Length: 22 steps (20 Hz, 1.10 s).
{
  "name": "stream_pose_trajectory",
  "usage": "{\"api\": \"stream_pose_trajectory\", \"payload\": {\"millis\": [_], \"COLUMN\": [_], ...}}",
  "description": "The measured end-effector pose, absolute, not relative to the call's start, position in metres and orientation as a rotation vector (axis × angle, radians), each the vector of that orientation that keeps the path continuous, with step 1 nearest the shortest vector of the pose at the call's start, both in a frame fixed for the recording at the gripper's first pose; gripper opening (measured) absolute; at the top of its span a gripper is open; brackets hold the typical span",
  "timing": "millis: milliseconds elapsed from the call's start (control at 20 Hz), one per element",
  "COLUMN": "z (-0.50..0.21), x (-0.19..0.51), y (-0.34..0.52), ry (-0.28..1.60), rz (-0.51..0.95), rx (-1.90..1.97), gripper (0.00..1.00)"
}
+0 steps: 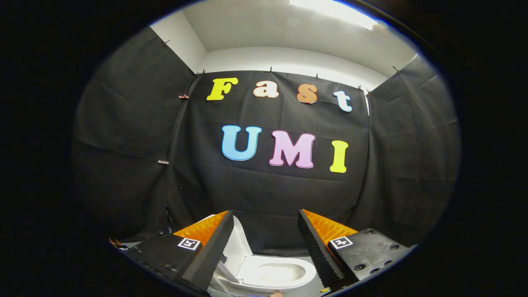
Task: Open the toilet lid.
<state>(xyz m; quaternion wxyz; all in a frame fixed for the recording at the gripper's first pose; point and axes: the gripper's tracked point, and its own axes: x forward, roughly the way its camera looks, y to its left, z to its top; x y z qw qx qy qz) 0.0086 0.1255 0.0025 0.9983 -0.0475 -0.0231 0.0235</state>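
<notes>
A: Where is the toilet (270, 274)?

B: Low down, between the two fingers of the hand-held gripper (264, 243) and beyond them. It is white, and its seat ring and bowl are showing.

A: And the toilet lid (239, 245)?

B: It stands raised, tilted up on the toilet's left side, just behind the inner edge of the left finger. Part of it is hidden by that finger.

A: What is the hand-held gripper doing?

B: Its fingers are spread wide apart, with a broad gap between them. Nothing is gripped; neither finger touches the toilet or the lid. The ribbed inner face of the right finger is plain to see.

A: Anything else around?

B: Black cloth (123, 136) hangs as the booth's wall behind the toilet and on both sides, clipped along the top. Above it there is a pale wall and ceiling, with a bright ceiling light (332, 12) overhead. At the very bottom, just before the toilet's near rim, a small rounded thing shows, too little of it to name.
</notes>
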Motion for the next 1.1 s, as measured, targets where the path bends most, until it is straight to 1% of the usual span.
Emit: {"api": "stream_pose_trajectory", "payload": {"millis": [1100], "z": [0.0088], "x": [0.0018], "y": [0.1229], "ry": [-0.059], "rz": [0.045], "rx": [-0.079], "gripper": [0.97]}}
